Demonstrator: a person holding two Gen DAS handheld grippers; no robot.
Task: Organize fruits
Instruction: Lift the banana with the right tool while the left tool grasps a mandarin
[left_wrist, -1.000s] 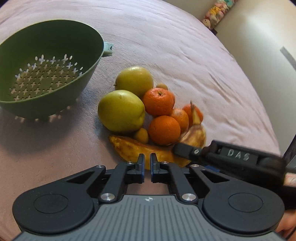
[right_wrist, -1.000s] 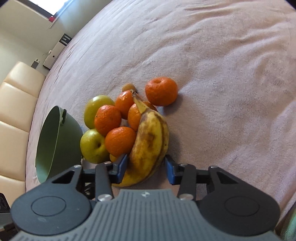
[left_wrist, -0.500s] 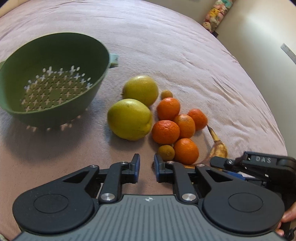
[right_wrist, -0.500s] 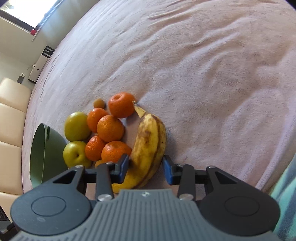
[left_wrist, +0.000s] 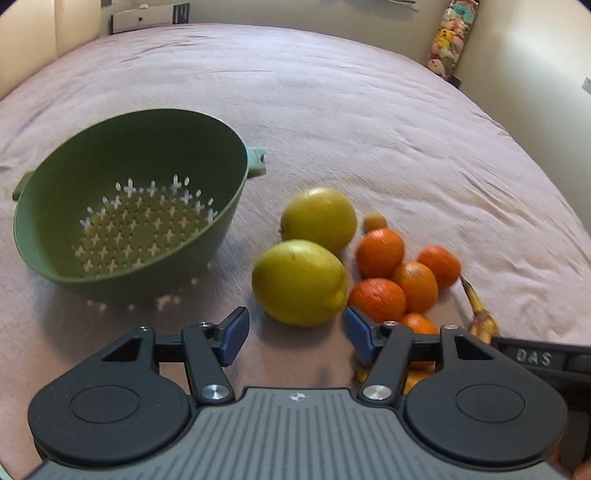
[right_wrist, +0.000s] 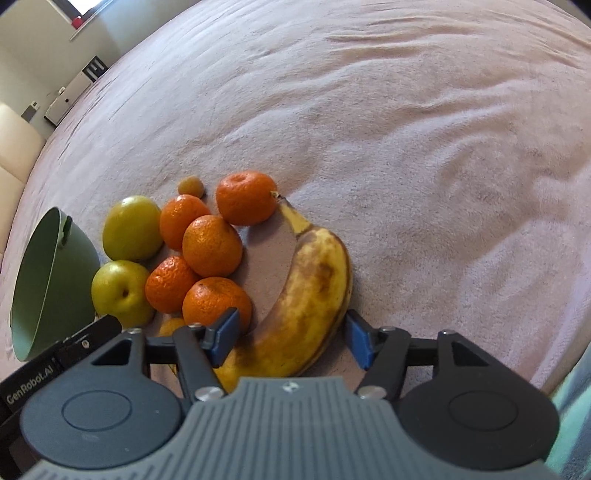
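Note:
A pile of fruit lies on the pink blanket (left_wrist: 369, 122): two yellow-green apples (left_wrist: 300, 282) (left_wrist: 319, 218), several oranges (left_wrist: 378, 299) and a spotted banana (right_wrist: 306, 306). My left gripper (left_wrist: 295, 334) is open, its blue pads just short of the near apple on either side. My right gripper (right_wrist: 290, 341) is open, its pads either side of the banana's thick end with gaps showing. The banana's stem (left_wrist: 476, 314) shows in the left wrist view beside the right gripper's body (left_wrist: 535, 360). A green colander (left_wrist: 129, 214) stands empty to the left.
A small brownish fruit (left_wrist: 374, 221) lies behind the oranges, and another small yellow one (right_wrist: 171, 326) sits by the right gripper's left finger. Plush toys (left_wrist: 448, 40) hang by the far wall. A cream headboard (right_wrist: 14, 158) and furniture lie beyond the bed.
My left gripper has opened from shut and pulled back and up. My right gripper has opened wider around the banana, which was dragged away from the oranges.

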